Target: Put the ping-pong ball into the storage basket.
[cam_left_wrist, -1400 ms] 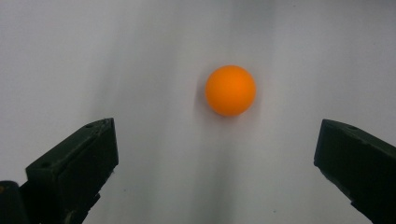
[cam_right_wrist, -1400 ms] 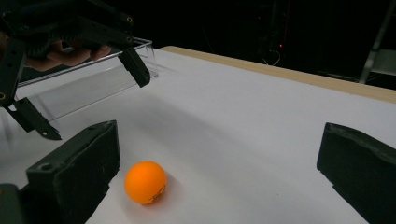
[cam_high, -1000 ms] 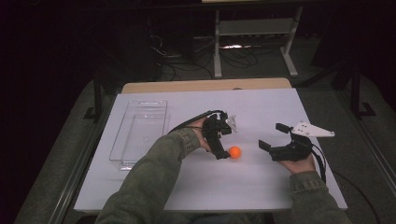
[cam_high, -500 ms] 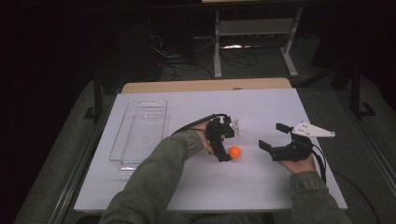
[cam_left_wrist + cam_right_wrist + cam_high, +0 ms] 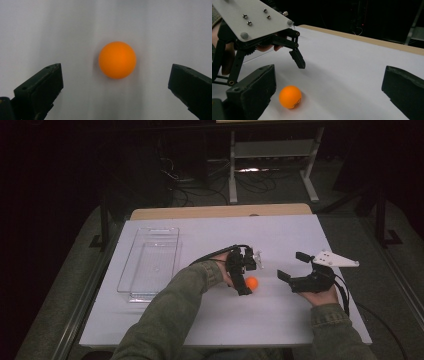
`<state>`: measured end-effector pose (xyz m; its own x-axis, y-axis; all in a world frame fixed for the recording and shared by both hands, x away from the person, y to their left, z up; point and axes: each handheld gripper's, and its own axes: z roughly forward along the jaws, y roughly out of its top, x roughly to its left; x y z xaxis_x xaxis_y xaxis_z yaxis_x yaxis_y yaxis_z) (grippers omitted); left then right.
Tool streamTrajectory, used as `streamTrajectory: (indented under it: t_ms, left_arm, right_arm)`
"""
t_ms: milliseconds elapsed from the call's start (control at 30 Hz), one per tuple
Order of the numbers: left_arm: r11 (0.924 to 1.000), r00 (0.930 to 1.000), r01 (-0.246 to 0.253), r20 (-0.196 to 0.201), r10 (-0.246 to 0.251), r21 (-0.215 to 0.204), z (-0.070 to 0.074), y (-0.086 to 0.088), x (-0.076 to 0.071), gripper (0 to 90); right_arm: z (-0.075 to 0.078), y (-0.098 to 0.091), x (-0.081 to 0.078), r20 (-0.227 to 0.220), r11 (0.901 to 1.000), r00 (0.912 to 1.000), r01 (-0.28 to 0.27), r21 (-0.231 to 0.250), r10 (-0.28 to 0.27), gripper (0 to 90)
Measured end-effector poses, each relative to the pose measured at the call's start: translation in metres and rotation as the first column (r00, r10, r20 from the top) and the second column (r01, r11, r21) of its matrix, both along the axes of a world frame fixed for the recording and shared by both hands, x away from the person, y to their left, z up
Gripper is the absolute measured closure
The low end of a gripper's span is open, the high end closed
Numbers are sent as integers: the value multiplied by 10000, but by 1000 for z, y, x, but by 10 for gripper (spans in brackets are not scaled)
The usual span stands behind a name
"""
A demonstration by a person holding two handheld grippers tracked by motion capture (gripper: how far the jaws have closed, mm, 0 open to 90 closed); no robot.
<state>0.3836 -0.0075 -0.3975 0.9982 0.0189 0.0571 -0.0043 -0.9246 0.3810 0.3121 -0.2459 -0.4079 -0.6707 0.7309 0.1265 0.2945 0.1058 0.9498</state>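
Barely shifted: left gripper (image 5: 246, 276) poised over orange ball (image 5: 252, 283), jaws spread, nothing grasped. Right gripper (image 5: 295, 265) released, at 3 o'clock. Pickup pending.

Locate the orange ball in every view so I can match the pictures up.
High view: orange ball on the table's white sheet, beside the left claw.
Left gripper view: ball centred, ahead of the open jaws.
Right gripper view: ball lower left.
Shared landmark: the left claw above the ball.
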Motion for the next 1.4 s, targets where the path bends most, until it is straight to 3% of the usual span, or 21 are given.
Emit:
streamTrajectory:
  t_ms: [200,667,1000,1233,1400]
  left_arm:
    - [9994,10000,76,-32,-75,336,-6,-4,-2,0]
    - [9981,10000,43,-53,-40,610,-11,-6,0,67]
    - [9984,10000,33,-18,-32,570,-11,-6,1,223]
    - [9982,9992,89,-387,-66,595,-14,-8,2,300]
    - [9984,9994,54,-350,-34,565,-16,-9,2,336]
  right_arm:
    - [1,-2,0,21,10000,10000,58,37,-58,0]
    - [0,-1,0,24,10000,10000,38,-11,-38,0]
    - [0,0,0,18,9999,10000,-8,-115,8,0]
    - [-1,0,0,30,9998,10000,-29,-181,30,0]
    - [-1,1,1,-6,9998,10000,-55,-211,55,0]
